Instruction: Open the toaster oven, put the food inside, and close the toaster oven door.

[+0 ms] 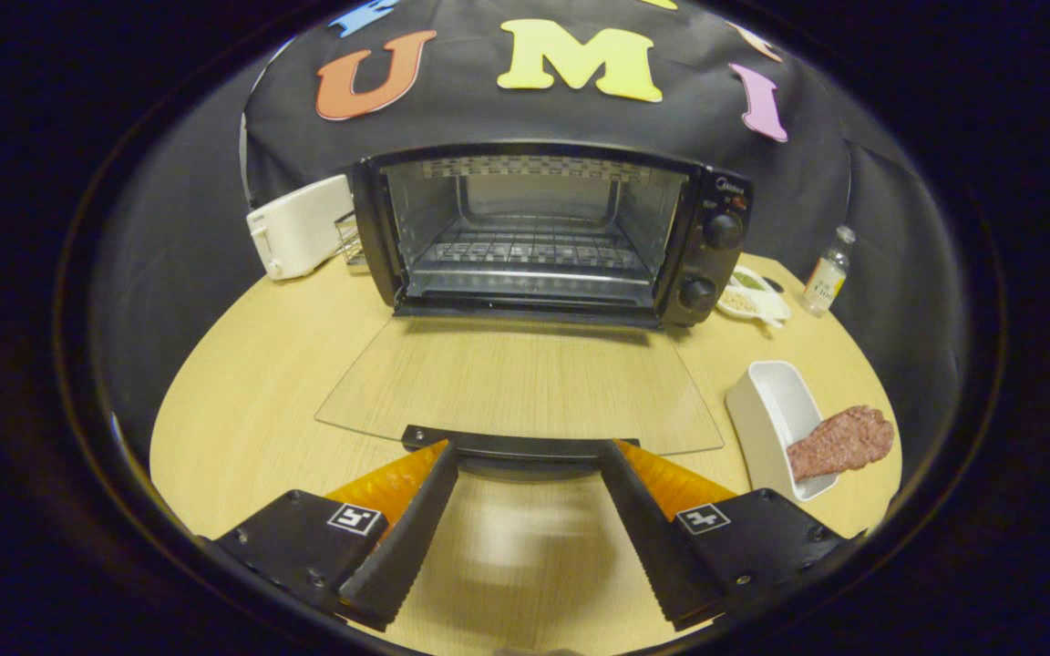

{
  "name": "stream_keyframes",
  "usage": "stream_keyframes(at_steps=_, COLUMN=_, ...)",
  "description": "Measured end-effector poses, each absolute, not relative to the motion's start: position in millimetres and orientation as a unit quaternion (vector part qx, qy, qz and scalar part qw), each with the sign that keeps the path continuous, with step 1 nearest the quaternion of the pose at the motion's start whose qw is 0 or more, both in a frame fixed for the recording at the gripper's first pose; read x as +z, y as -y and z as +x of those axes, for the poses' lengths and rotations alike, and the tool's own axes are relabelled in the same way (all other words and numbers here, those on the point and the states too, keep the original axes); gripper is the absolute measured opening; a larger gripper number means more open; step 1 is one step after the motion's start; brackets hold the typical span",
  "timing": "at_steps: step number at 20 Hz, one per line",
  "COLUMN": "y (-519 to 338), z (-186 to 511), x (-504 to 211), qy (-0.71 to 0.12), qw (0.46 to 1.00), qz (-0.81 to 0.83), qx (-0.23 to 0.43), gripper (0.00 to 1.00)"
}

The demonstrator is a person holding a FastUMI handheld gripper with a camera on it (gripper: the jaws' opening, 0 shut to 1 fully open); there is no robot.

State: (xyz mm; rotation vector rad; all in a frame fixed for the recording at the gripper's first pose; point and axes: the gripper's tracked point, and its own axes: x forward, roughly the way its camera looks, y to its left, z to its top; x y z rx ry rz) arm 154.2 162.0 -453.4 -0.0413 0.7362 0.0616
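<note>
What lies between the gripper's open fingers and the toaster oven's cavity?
In the gripper view, the oven's lowered glass door lies flat there, its handle just ahead of the open gripper, with the toaster oven beyond.

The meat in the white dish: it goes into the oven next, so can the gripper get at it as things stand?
Probably yes. The gripper is open at the handle of the lowered door; the meat lies uncovered in the white dish beside that door, nothing between.

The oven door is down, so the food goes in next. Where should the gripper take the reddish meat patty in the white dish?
Probably the reddish meat patty's free end that overhangs the white rectangular dish's rim, approached from above, jaws across its width. The gripper is open at the door handle.
</note>
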Motion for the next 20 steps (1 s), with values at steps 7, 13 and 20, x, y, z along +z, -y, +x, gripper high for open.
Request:
stream_keyframes(at_steps=7, y=-163.0, z=154.4, x=-465.7, qy=-0.375, qw=0.925, qz=-0.052, qx=0.025, gripper=1.0)
stream_keyframes(at_steps=13, y=-162.0, z=148.3, x=-458.2, qy=-0.37, qw=0.926, qz=-0.043, qx=0.06, gripper=1.0)
stream_keyframes(at_steps=20, y=-69.8, z=118.3, x=-408.9, qy=-0.333, qw=0.941, qz=-0.041, qx=0.041, gripper=1.0)
